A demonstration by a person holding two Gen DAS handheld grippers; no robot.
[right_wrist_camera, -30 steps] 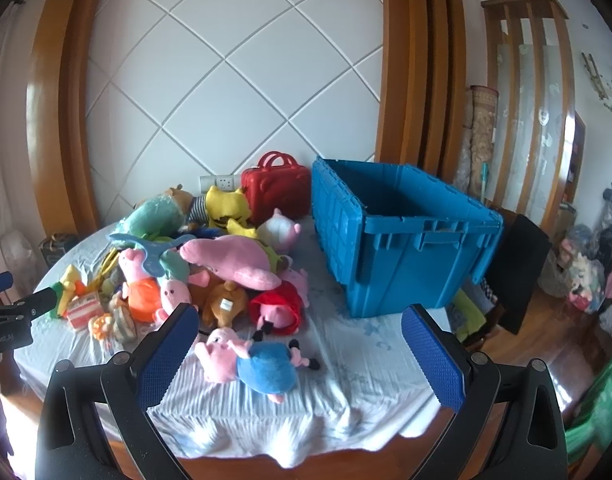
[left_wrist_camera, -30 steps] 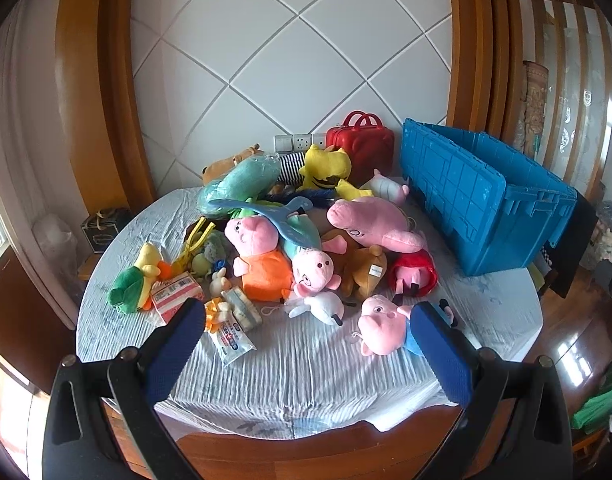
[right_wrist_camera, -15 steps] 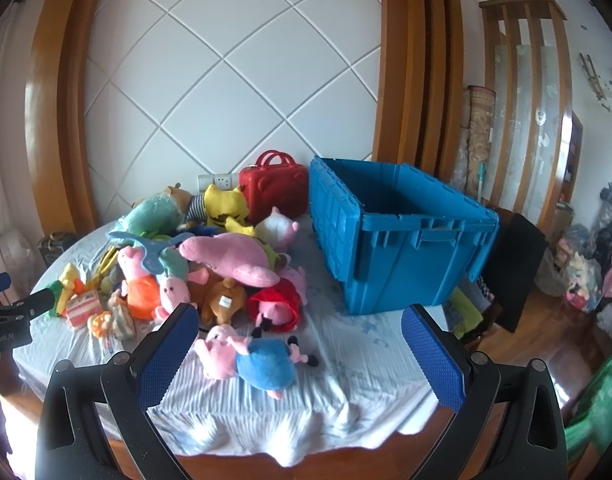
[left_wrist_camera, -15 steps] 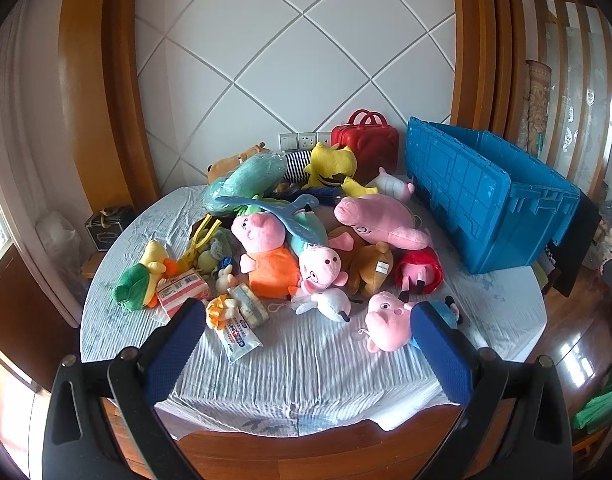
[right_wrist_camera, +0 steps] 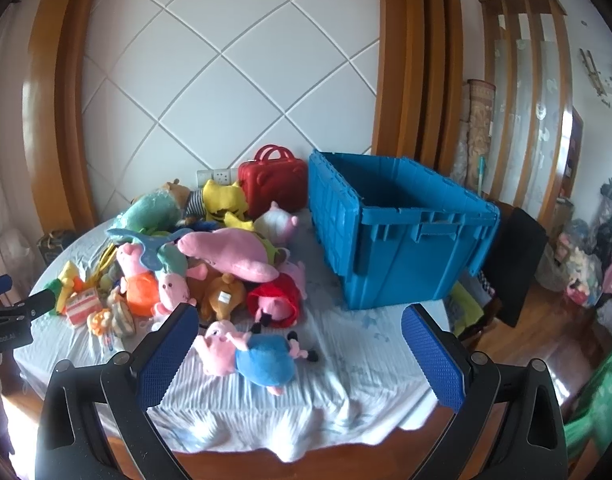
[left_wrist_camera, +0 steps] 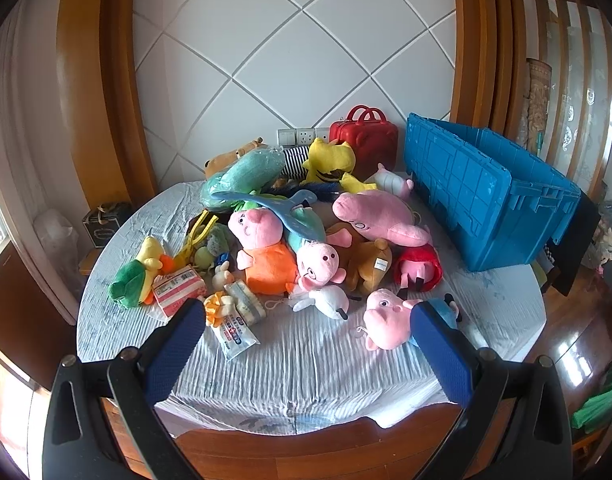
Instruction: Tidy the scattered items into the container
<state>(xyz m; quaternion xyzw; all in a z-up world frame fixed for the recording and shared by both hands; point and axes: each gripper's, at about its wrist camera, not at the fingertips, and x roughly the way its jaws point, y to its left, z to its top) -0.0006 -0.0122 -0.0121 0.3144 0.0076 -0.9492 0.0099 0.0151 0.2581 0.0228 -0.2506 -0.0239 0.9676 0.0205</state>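
A heap of plush toys covers the round table point(left_wrist_camera: 306, 364): an orange-bodied pig point(left_wrist_camera: 266, 252), a long pink pig point(left_wrist_camera: 377, 216), a blue-bodied pig point(right_wrist_camera: 250, 356) nearest the front edge, and a tissue packet point(left_wrist_camera: 236, 330). The open blue crate point(right_wrist_camera: 401, 232) stands at the table's right side, nothing visible inside. My left gripper point(left_wrist_camera: 306, 344) hangs open above the front edge, short of the toys. My right gripper point(right_wrist_camera: 300, 348) is open too, its fingers either side of the blue-bodied pig from well back. The left gripper's tip point(right_wrist_camera: 10, 308) shows at the right view's left edge.
A red toy suitcase point(left_wrist_camera: 365, 140) stands against the tiled wall behind the heap. Wooden pillars flank the wall. A dark chair point(right_wrist_camera: 513, 264) and bags of clutter point(right_wrist_camera: 577, 264) sit on the wooden floor right of the crate.
Both views have shifted slightly: the left gripper has lifted and drawn back a little from the toys, the right gripper barely drifted. Nothing on the table moved.
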